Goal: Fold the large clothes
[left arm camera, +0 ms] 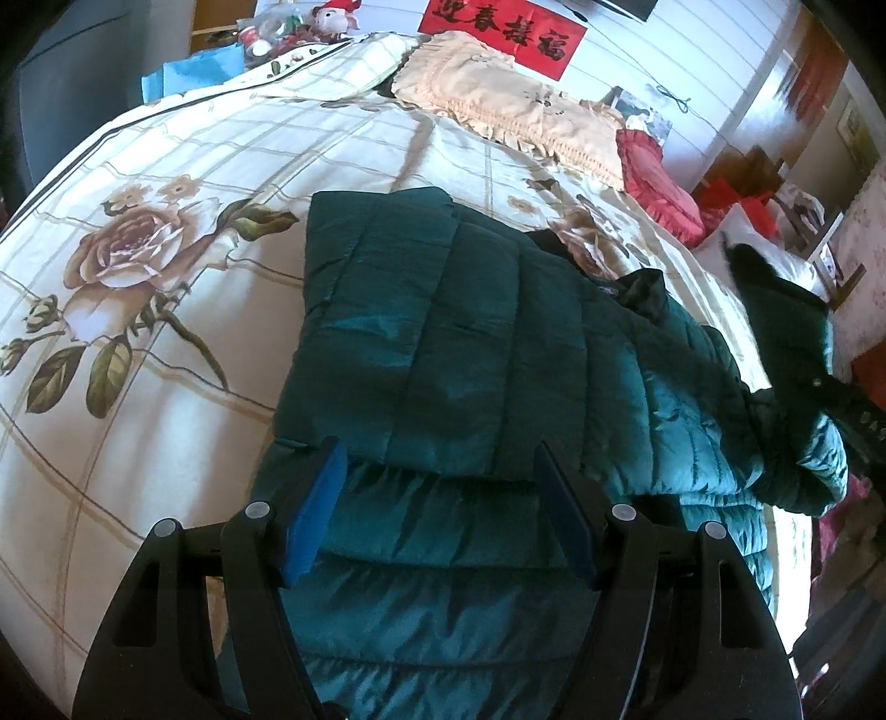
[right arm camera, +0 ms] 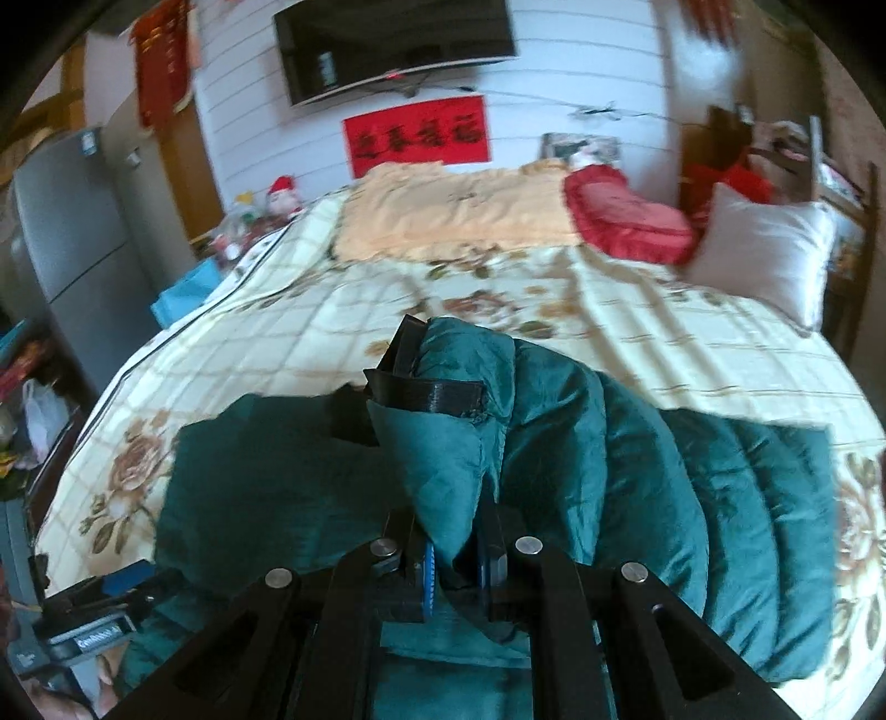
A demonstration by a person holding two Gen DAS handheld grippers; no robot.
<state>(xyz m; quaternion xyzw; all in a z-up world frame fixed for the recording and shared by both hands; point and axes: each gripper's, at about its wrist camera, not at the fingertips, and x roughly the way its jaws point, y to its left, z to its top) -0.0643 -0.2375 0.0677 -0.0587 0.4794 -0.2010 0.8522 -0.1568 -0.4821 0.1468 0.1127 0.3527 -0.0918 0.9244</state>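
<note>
Ahead of us lies a bedspread (left arm camera: 166, 266) printed with roses, and beyond it a peach pillow (left arm camera: 515, 116) with a red cushion (right arm camera: 626, 213) touching its right end. On the far wall hang a red banner (right arm camera: 418, 133) and a TV (right arm camera: 398, 44) (above the banner). A fridge (right arm camera: 72, 232) stands far left.
</note>
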